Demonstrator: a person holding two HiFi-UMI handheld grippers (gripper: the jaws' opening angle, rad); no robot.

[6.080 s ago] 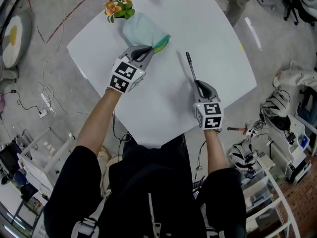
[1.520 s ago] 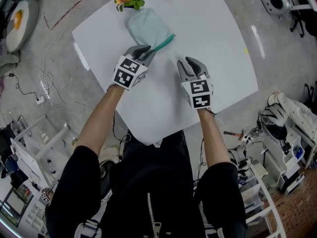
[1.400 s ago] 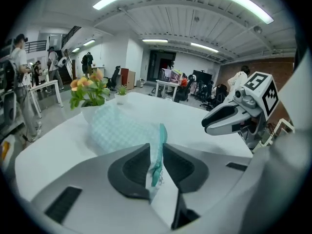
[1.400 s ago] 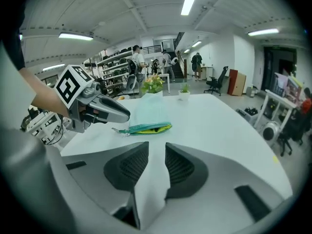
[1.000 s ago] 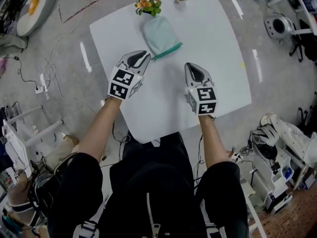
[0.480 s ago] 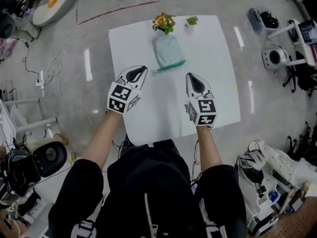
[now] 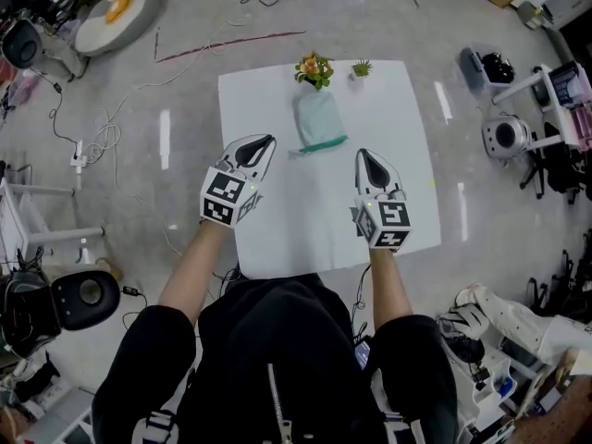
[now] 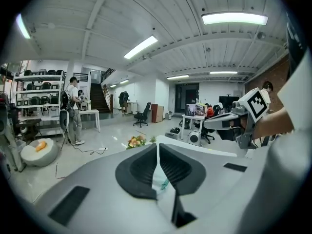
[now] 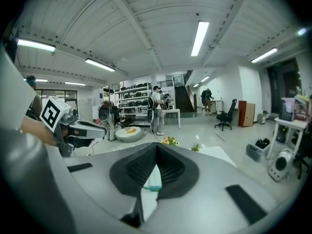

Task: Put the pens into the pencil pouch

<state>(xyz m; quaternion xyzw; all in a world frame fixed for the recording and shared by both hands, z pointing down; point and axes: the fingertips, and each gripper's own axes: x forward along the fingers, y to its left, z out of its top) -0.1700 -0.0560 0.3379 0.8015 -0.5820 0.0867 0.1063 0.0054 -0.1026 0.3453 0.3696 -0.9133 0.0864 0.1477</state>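
Above the table (image 7: 393, 109), the left hand-held gripper (image 7: 267, 141) and right hand-held gripper (image 7: 362, 154) are closed, empty, near the pouch (image 7: 318, 121).

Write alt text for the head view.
A person holds the left gripper and right gripper, both shut and empty, over a white table. At its far side lies a pale green pencil pouch, near orange flowers and a small plant.

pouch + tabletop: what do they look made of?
Pencil pouch: probably soft fabric; matte pale teal, limp rounded outline, darker green band along one edge, likely the zipper. Table: smooth white board, laminate or painted, can't tell which; flat, uniform, crisp edges.
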